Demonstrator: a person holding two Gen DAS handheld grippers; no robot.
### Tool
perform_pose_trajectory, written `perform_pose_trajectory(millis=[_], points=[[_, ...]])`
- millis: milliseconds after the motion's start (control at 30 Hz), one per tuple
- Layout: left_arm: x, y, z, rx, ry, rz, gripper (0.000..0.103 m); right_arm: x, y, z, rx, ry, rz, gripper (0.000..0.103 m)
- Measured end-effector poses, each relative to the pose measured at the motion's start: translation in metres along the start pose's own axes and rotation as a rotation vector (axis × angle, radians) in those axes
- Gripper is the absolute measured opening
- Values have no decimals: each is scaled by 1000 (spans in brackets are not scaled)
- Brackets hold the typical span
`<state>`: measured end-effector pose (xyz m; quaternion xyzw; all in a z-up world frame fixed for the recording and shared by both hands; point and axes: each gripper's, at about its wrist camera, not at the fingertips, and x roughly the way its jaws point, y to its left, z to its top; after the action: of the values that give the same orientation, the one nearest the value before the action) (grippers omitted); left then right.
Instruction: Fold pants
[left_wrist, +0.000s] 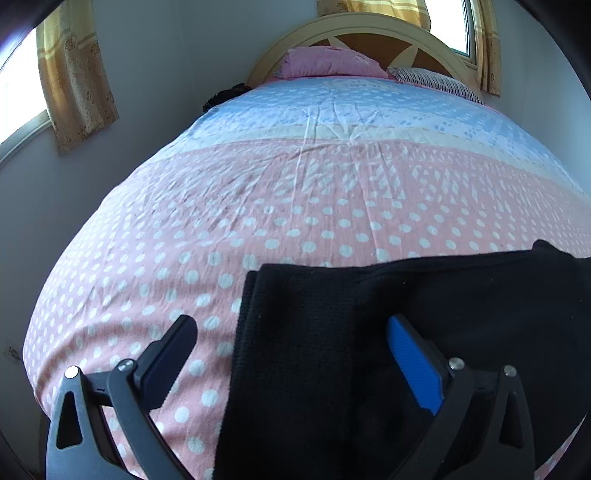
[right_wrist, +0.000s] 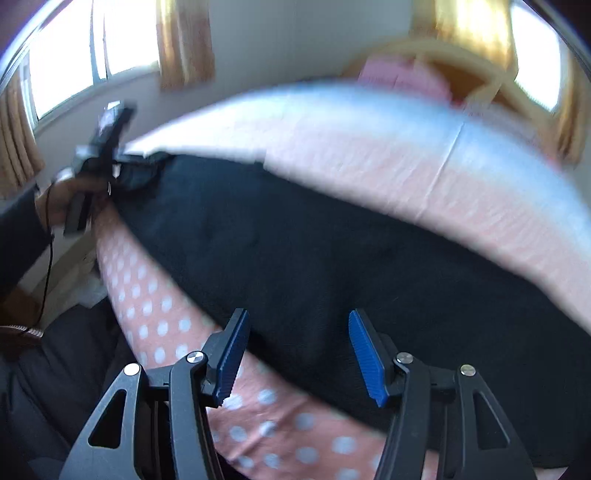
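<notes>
The black pants (left_wrist: 369, 350) are spread across the polka-dot bed sheet (left_wrist: 258, 206), at 6 o'clock of the left view. The left gripper (left_wrist: 291, 328) and right gripper (right_wrist: 297, 319) are held agape, clasping nothing.

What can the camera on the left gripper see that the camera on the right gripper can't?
Only the left wrist view shows the striped pillow sharply, and a ribbed end of the black pants between the open left gripper. Only the right wrist view shows the pants stretched long, the open right gripper, and the person's hand holding the other gripper. Both show the polka-dot bedsheet, pink pillow and curtains.
</notes>
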<state>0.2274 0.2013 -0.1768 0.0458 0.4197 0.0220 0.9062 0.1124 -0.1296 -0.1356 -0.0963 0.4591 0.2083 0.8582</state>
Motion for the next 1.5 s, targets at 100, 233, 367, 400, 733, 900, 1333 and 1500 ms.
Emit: perform_pose_trajectory(millis=[100,233,367,400,733,900,1333,1500], points=[[6,-1,6,-5,7,14,103,-5,8,0,-31,-32,-5,59],[3,11,7,-53,31,-36,103,-18,4,7,-46,-74,41,59],[-24,6,-6,-16,-65,18,103,-6,-13,40,20,-83,77,59],[-30,6,-8,-29,-98,14,103,-1,-18,53,51,-87,116,59],[-4,11,-5,-86,-18,-41,103,109,-52,163,489,-38,457,54],[-5,11,-9,-110,-22,-58,103,158,-43,174,613,91,533,29],[-9,7,-12,-90,-61,-13,103,152,-33,173,548,58,401,6],[-9,10,-13,-102,-63,-31,103,86,-53,155,527,-45,341,55]])
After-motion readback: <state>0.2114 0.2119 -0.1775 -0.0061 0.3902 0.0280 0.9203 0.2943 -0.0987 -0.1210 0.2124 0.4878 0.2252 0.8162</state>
